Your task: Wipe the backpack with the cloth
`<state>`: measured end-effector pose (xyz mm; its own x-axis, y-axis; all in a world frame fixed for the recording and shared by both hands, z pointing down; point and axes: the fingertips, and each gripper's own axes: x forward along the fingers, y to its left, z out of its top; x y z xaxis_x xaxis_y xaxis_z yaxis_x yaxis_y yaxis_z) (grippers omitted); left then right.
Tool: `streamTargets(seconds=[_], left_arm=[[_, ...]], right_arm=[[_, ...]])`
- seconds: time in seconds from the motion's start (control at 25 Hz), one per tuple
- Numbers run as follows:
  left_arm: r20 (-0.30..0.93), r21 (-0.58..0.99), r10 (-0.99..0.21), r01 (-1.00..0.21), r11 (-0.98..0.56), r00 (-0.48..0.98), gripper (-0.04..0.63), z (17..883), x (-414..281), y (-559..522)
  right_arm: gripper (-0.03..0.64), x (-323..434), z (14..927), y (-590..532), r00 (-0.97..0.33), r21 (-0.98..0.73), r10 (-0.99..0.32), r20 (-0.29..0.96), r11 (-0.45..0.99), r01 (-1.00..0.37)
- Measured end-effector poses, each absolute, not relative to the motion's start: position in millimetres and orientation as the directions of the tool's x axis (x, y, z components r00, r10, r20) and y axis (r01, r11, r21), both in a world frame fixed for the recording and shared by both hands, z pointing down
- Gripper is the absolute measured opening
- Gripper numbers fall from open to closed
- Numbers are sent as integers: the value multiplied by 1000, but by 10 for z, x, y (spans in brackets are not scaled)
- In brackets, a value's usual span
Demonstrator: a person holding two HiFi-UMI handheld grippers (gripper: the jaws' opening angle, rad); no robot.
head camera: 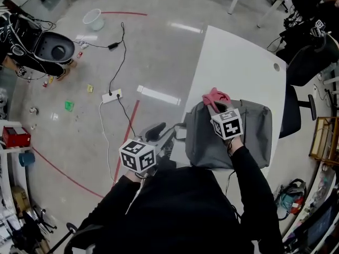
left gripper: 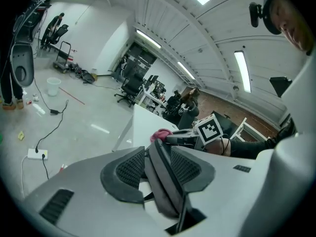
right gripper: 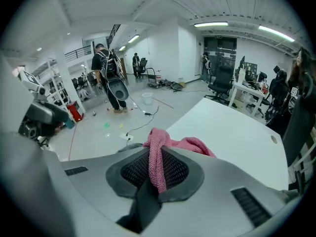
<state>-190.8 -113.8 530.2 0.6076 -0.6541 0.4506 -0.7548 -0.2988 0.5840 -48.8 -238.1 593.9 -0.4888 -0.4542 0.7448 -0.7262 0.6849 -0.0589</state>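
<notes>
Right tongs [right gripper: 157, 164] pinch the soft, light cloth [right gripper: 190, 144]; left tongs [left gripper: 157, 166] clamp a limp strap [left gripper: 168, 191] of the floppy backpack [head camera: 251, 134] lying beneath my right.

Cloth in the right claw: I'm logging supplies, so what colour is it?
The cloth is pink, clearest in the right gripper view.

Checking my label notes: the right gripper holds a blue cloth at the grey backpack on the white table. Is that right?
No: the cloth is pink, not blue, as the right gripper view shows. Otherwise yes: the right gripper holds it at the grey backpack on the white table.
</notes>
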Motion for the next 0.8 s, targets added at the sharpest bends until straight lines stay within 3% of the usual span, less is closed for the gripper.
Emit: streamTargets(seconds=[0.16, 0.32, 0.8], left_arm=[[456, 579, -651, -757, -301, 607, 160, 5297, -1967, -1145], [455, 582, -640, -751, -313, 619, 160, 5285, -1844, -1157], [437, 564, -664, -760, -323, 606, 160, 5068, -1026, -1087]], right_arm=[[58, -953, 5752, -2305, -587, -122, -427, 688, 730, -673], [58, -870, 5798, -2341, -575, -93, -396, 716, 762, -641], [58, 1126, 5847, -2876, -350, 76, -394, 850, 749, -658]])
